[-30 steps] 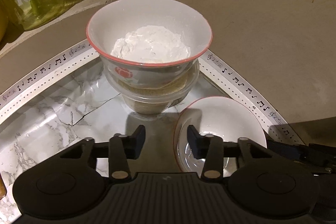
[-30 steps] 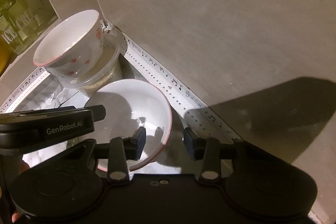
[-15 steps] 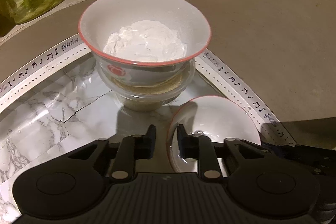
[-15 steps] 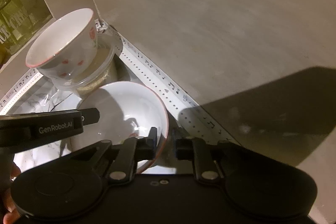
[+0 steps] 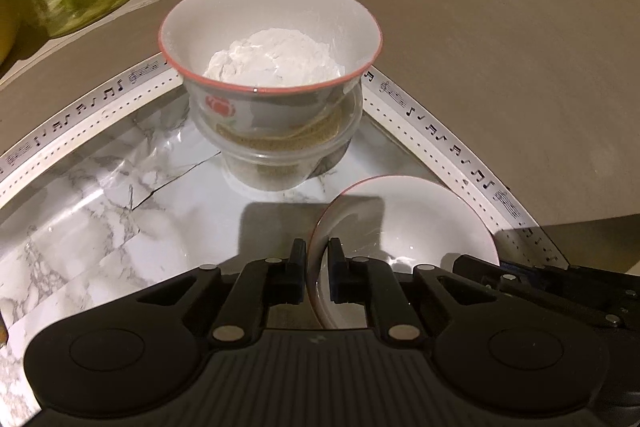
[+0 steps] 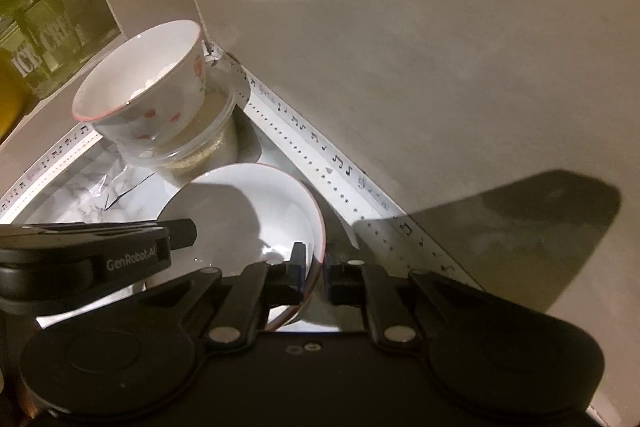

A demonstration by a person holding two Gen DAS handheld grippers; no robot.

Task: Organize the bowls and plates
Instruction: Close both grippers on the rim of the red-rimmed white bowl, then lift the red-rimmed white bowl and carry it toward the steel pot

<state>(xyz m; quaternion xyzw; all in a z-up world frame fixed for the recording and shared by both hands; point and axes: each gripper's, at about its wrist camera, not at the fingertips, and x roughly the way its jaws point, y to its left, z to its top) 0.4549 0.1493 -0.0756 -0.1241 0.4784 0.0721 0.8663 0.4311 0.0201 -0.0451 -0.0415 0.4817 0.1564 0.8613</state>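
Both tongs, spread a second ago, are now pinching the empty white red-rimmed ceramic bowl on the marble table: left tongs and right tongs on opposite rims. I am fearing uneven lifting, tipping it against the powder-filled bowl.
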